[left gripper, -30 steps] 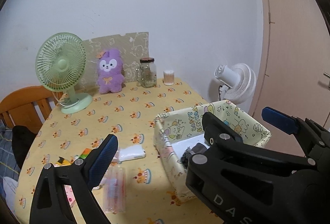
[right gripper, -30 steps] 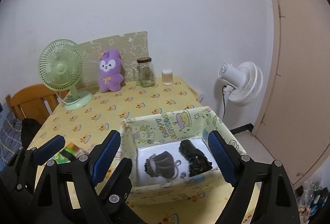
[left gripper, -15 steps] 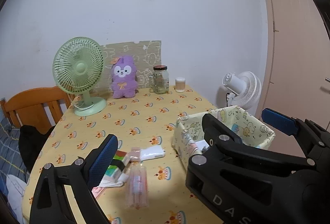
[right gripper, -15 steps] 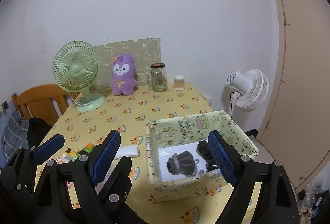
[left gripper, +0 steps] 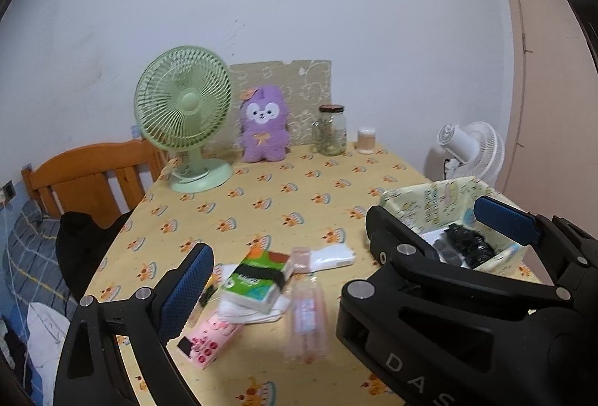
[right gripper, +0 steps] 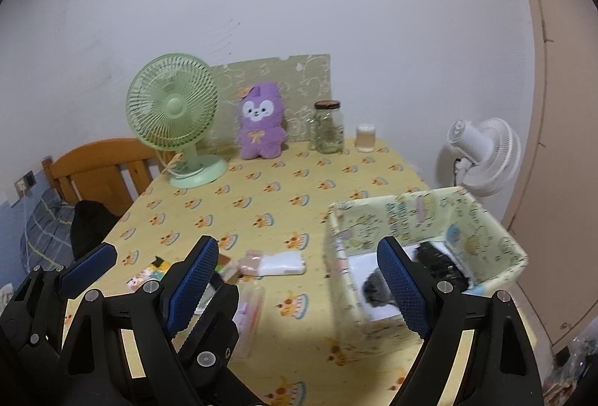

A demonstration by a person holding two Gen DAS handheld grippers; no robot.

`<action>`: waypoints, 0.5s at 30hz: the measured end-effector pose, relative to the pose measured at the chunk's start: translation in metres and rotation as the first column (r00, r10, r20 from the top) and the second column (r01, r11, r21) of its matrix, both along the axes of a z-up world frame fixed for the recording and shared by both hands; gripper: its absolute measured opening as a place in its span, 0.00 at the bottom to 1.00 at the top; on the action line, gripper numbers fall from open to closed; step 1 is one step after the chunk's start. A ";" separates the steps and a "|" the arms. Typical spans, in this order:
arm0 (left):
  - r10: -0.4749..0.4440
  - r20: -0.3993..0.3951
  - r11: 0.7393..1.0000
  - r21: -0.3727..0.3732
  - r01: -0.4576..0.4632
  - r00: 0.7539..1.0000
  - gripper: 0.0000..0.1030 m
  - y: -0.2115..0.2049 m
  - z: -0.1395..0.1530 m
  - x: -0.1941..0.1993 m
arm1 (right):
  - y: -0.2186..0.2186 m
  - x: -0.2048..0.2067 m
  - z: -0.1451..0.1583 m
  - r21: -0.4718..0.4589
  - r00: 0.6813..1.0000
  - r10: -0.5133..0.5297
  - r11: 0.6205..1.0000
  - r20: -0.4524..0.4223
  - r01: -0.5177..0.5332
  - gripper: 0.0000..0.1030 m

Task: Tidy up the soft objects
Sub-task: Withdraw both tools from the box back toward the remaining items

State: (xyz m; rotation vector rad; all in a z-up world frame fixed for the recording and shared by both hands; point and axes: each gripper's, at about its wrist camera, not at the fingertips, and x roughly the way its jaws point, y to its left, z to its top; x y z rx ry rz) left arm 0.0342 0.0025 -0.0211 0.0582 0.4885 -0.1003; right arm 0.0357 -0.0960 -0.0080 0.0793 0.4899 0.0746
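A patterned fabric basket point(right gripper: 411, 204) stands on the right of the table, with black soft items point(right gripper: 441, 264) on something white inside. Left of it lie a green tissue pack point(left gripper: 258, 279) on folded white cloth, a white pack point(left gripper: 332, 256), a pink case point(left gripper: 209, 338) and a clear bottle point(left gripper: 306, 316). A purple plush point(left gripper: 263, 123) sits upright at the back. My right gripper point(right gripper: 297, 288) hovers open and holds nothing, its right finger in front of the basket. My left gripper point(left gripper: 295, 290) is just to its left, above the pile, jaws wide and holding nothing; its right finger is hidden behind the right gripper.
A green desk fan point(left gripper: 183, 118), a glass jar point(left gripper: 330, 129) and a small cup point(left gripper: 366, 140) line the back of the yellow tablecloth point(left gripper: 261, 204). A wooden chair point(left gripper: 89, 170) stands at the left, a white floor fan point(left gripper: 471, 151) beyond the right edge.
Both grippers have shifted together to the left, away from the basket. The pile of packs and the bottle now sits more centrally in the left wrist view. The jaws kept their width.
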 end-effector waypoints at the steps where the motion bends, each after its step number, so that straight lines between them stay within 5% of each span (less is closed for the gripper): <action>1: 0.003 -0.002 1.000 -0.002 -0.003 1.000 0.95 0.004 -0.002 0.000 | 0.003 0.001 -0.002 0.002 1.000 0.008 1.000 -0.001 -0.008 0.86; 15: 0.064 -0.041 0.998 -0.012 -0.065 0.997 0.97 0.047 -0.030 0.004 | 0.048 0.013 -0.026 0.014 0.991 0.129 0.992 -0.034 -0.129 0.86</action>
